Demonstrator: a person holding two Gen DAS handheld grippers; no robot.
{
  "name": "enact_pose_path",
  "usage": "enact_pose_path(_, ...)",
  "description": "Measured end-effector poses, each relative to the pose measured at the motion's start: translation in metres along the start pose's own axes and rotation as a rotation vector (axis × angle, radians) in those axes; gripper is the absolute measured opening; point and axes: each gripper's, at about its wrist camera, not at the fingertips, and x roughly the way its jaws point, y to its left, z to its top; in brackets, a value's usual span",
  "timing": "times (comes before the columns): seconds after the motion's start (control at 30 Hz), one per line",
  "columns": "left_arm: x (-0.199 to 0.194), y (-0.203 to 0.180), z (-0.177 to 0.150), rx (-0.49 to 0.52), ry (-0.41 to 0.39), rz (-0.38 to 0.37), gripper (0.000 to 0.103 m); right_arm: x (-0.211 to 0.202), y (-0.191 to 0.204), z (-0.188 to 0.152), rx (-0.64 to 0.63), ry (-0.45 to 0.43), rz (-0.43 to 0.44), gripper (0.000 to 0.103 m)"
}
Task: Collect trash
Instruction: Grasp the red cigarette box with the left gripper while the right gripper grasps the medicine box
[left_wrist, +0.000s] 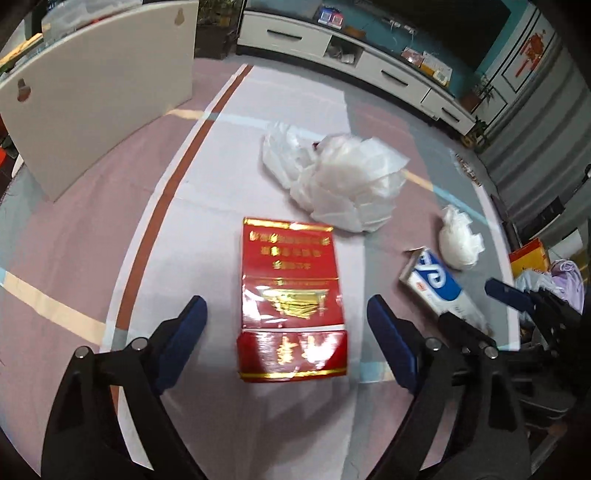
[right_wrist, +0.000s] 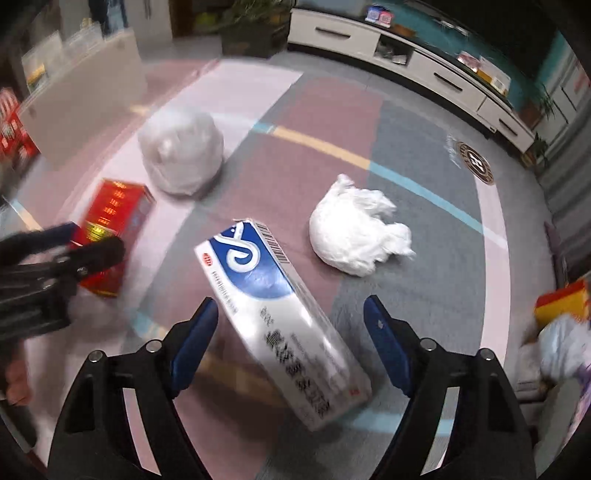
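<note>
A flattened red and gold carton (left_wrist: 291, 299) lies on the floor mat between the wide-spread fingers of my left gripper (left_wrist: 288, 314), which stands open with its pads clear of the carton's sides. A long white and blue box (right_wrist: 280, 317) lies slanted on the mat between the fingers of my right gripper (right_wrist: 291, 325), also open, neither pad pressing on it. The same box (left_wrist: 439, 284) shows in the left wrist view beside the right gripper's fingers (left_wrist: 509, 295). The red carton (right_wrist: 110, 229) and the left gripper's fingers (right_wrist: 99, 251) appear at the left of the right wrist view.
A crumpled clear plastic bag (left_wrist: 340, 177) (right_wrist: 183, 153) lies beyond the red carton, and a white wad of plastic (left_wrist: 461, 240) (right_wrist: 354, 232) beyond the box. A white board (left_wrist: 96, 107) leans at the left. A low white cabinet (left_wrist: 369, 62) lines the far wall. Clutter (right_wrist: 561, 332) sits at the right.
</note>
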Motion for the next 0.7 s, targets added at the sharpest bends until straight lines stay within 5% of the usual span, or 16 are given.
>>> enact_pose_path(0.1, 0.001, -0.003, -0.003, 0.040, -0.031, 0.030, 0.087, 0.013, -0.001, 0.003, 0.019, 0.040, 0.001, 0.073)
enact_pose_path(0.17, 0.001, -0.004, -0.006, 0.053, -0.052, 0.043, 0.078, 0.014, -0.003, 0.003, 0.043, 0.032, 0.042, 0.061)
enact_pose_path(0.23, -0.002, -0.004, -0.009, 0.060, -0.081, 0.066, 0.059, 0.012, -0.006, 0.000, 0.077, 0.031, 0.075, 0.050)
enact_pose_path(0.47, -0.022, 0.001, -0.027, 0.010, -0.076, -0.036, 0.058, -0.016, -0.014, -0.040, 0.150, 0.011, 0.077, 0.045)
enact_pose_path(0.7, -0.051, -0.043, -0.080, 0.119, -0.126, -0.041, 0.058, -0.052, -0.033, -0.096, 0.308, -0.029, -0.018, 0.045)
